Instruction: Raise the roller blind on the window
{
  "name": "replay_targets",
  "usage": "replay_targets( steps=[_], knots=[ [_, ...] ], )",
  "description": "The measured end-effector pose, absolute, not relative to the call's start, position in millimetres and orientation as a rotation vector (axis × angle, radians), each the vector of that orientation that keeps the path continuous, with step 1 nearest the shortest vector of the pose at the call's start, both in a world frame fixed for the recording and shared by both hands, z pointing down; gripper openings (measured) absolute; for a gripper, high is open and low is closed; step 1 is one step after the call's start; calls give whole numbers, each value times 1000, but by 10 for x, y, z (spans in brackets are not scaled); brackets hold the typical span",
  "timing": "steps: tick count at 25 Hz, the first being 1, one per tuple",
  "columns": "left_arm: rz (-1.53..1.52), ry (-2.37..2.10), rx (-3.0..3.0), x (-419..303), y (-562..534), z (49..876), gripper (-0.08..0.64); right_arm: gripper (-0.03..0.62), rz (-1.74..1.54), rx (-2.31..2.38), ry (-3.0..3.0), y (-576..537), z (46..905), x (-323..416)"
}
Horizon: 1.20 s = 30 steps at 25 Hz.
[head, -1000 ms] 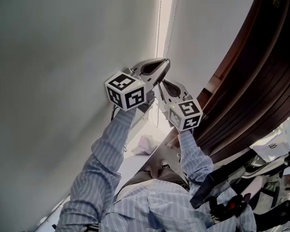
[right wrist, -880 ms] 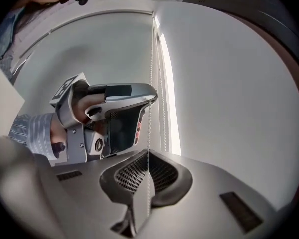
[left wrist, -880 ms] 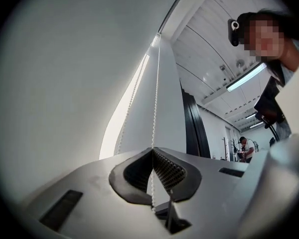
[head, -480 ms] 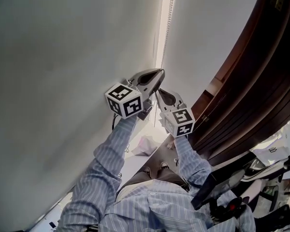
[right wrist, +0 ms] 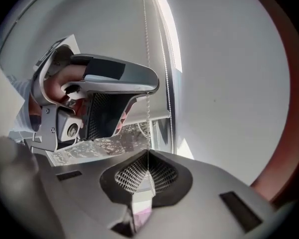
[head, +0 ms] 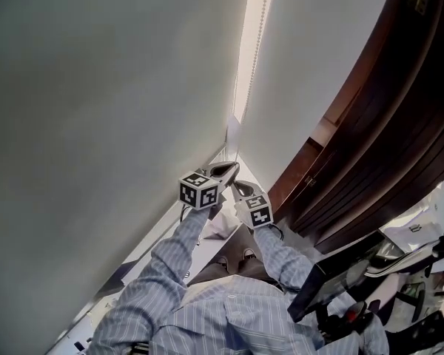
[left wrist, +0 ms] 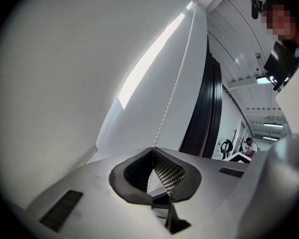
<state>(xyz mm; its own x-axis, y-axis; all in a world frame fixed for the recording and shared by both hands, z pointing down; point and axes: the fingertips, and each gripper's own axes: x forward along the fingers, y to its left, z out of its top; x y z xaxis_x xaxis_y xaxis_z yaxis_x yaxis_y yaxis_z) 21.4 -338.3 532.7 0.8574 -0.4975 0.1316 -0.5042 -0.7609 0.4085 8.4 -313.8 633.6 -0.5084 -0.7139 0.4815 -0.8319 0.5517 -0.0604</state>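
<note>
Head view: roller blind (head: 96, 124) fills the frame from 7 to 12 o'clock. Bead chain (head: 254, 50) runs toward 12 o'clock along the bright gap beside the blind. Dark wood panel (head: 385, 124) at 3 o'clock.

Left gripper (left wrist: 153, 149): fingers pinched together on the chain, which leaves the tips toward 1 o'clock.

Right gripper (right wrist: 148, 153): fingers also closed on the chain, just below the left gripper; a taut length of chain runs between them toward 12 o'clock.

Striped sleeves (head: 170, 250) at 6 o'clock.
</note>
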Motion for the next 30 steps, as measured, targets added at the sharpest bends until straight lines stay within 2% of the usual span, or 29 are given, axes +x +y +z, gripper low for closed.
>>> replay_targets(
  steps=[4, 7, 12, 15, 21, 23, 30],
  knots=[
    [28, -787, 2587, 147, -3435, 5301, 5, 9, 429, 1228, -2482, -3038, 6007, 145],
    [32, -794, 2592, 100, -3483, 5295, 6, 30, 368, 1343, -2678, -3076, 5103, 308],
    [11, -770, 2599, 148, -3490, 5315, 5, 104, -128, 1279, -2881, -3237, 3263, 173],
    [15, -769, 2597, 172, -3495, 5298, 5, 106, -311, 1218, -2896, -3365, 2624, 44],
    [21, -791, 2583, 106, -3458, 5290, 5, 101, -322, 1166, -2971, -3527, 2224, -107],
    [20, -798, 2581, 81, -3440, 5281, 5, 18, -315, 1153, -2984, -3551, 2200, -146],
    [-19, -808, 2562, -1, -3386, 5326, 5, 8, -444, 1261, -2942, -3479, 2246, -182]
  ],
)
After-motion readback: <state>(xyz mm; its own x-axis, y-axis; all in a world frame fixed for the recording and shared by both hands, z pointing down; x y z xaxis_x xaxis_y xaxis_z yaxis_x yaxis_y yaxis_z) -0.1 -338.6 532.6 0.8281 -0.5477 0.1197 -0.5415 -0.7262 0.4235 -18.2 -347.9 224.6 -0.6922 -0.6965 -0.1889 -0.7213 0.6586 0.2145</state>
